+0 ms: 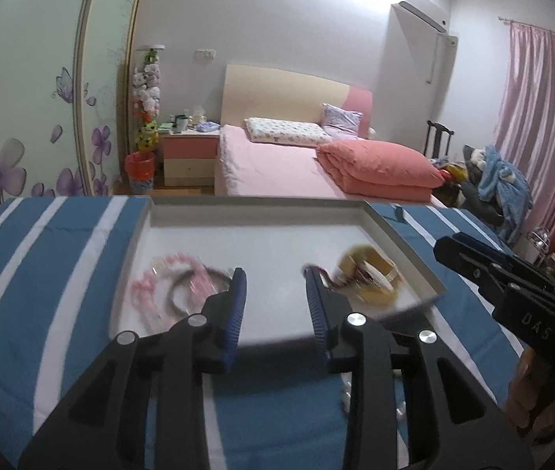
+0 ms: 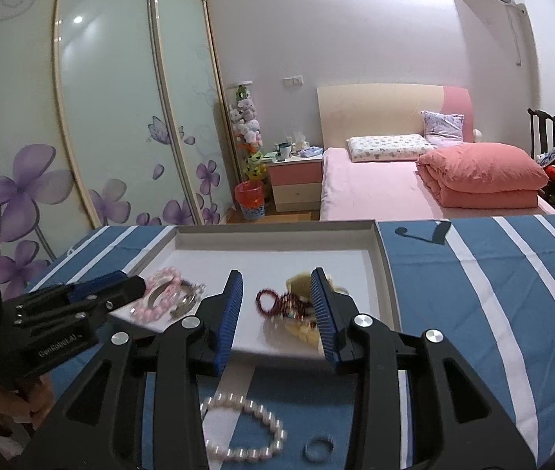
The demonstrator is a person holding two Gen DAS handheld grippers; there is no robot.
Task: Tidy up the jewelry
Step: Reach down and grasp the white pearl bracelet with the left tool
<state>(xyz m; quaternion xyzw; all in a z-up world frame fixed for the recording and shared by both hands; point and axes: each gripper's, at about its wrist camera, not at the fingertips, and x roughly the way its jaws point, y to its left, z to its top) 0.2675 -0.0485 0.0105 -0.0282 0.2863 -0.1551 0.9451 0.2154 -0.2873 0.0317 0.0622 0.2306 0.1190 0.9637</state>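
Right wrist alone: pearl bracelet [image 2: 244, 427] and ring [image 2: 319, 449] on blue cloth [image 2: 492, 313]; both tongs apart, empty.

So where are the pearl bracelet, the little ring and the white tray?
pearl bracelet [image 2: 244, 429]: right wrist view, on its lower beads.
ring [image 2: 319, 449]: right wrist view, on its band.
tray [image 2: 277, 231]: right wrist view, on its far rim.

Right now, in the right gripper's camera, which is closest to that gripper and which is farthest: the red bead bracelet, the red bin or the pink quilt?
From the right gripper:
1. Red bead bracelet, in the white tray, just beyond the fingertips.
2. Red bin, on the floor beside the nightstand, left.
3. Pink quilt, folded on the bed, right; its gap to the bin is hard to call.
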